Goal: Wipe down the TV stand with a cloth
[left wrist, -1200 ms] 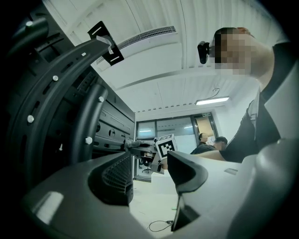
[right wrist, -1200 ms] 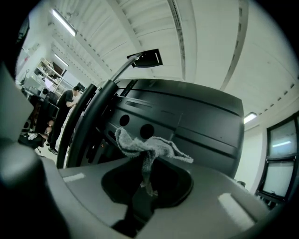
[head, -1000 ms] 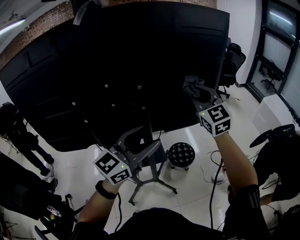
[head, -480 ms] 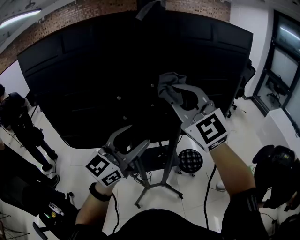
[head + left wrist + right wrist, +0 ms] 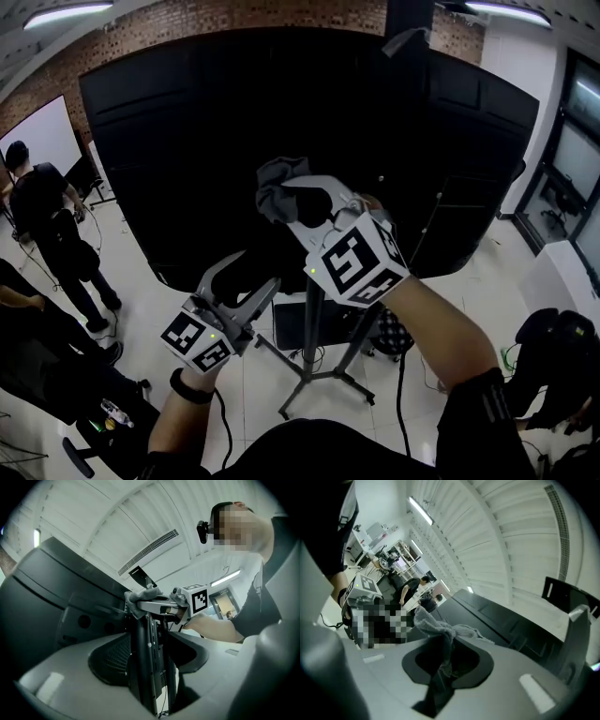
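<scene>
Bunching grey and crumpled, cloth (image 5: 269,202) fills right gripper (image 5: 286,199).

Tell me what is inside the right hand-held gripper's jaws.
A grey cloth, clamped in the right hand-held gripper. Its bunched end pokes past the tips; a strip hangs through the opening. The pinched part is covered by the jaws.

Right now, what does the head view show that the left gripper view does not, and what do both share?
Only the head view shows the stand's legs on the floor and a bystander. Only the left gripper view shows the ceiling vent, and the pole framed between the left gripper's parted jaws. Both show the right gripper shut on the grey cloth, and the black TV.
</scene>
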{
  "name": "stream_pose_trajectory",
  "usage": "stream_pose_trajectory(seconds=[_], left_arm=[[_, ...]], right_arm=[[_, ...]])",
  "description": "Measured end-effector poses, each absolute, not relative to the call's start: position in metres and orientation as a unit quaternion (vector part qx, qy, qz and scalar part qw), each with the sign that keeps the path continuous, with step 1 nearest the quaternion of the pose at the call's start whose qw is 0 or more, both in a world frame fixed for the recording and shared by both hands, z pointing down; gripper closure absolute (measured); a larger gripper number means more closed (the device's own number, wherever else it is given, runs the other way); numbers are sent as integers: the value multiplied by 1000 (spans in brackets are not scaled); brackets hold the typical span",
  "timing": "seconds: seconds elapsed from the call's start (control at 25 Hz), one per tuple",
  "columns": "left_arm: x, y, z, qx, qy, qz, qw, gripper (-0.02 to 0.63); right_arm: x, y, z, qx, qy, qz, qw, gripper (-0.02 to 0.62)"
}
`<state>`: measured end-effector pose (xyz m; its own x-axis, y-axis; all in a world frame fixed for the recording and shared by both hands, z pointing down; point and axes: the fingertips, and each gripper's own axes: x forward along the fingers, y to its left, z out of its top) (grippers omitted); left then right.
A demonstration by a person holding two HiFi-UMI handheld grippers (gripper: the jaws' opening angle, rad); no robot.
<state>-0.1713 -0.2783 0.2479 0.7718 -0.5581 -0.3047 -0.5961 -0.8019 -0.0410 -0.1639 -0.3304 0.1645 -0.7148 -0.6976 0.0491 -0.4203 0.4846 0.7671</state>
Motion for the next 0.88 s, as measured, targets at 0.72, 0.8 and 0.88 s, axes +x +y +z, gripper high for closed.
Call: stream_pose_trajectory(seconds=[0.72, 0.8, 0.88], left_arm=[[-259, -269, 278, -931, 328, 152, 49, 337], [-256, -268, 279, -933, 321, 155, 48, 337], [-253, -268, 280, -935, 315, 158, 46, 337]], right_arm=[[-282, -397, 221, 315, -674, -488, 455, 549], [-271, -400, 223, 320, -659, -489, 474, 549], [-258, -403, 226, 325, -647, -484, 492, 549]])
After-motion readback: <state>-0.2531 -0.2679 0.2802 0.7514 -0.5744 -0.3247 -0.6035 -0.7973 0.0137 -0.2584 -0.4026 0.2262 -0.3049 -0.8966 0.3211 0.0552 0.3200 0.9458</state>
